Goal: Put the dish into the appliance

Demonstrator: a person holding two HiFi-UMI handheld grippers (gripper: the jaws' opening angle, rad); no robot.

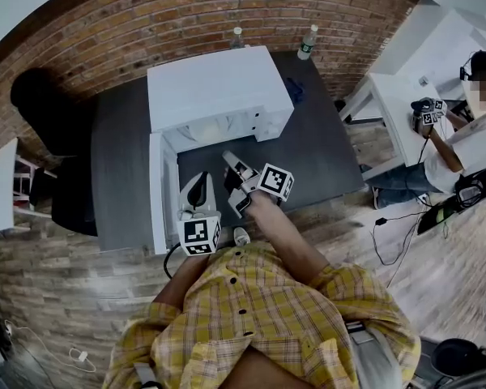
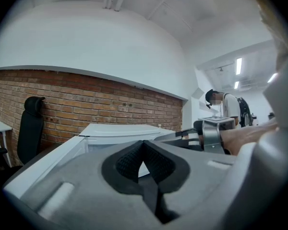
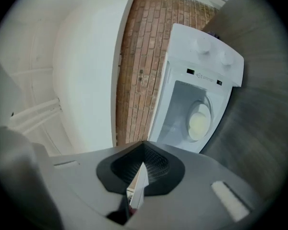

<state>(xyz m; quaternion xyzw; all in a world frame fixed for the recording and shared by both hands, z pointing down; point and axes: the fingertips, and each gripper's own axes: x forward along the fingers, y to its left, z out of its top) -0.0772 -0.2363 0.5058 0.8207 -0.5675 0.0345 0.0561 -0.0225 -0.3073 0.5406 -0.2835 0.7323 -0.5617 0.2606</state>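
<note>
Dish: pale, round, lay inside the open appliance, two o'clock from my right gripper. Judged stiff, smooth and breakable; I would pinch its rim. Right gripper and left gripper had jaws together, holding nothing

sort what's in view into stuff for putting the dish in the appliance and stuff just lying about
For the job: white appliance, its open door, the dish already inside it, left gripper and right gripper, jaws together.

Lying about: one bottle, a second bottle, blue item beside the appliance, black chair.
</note>
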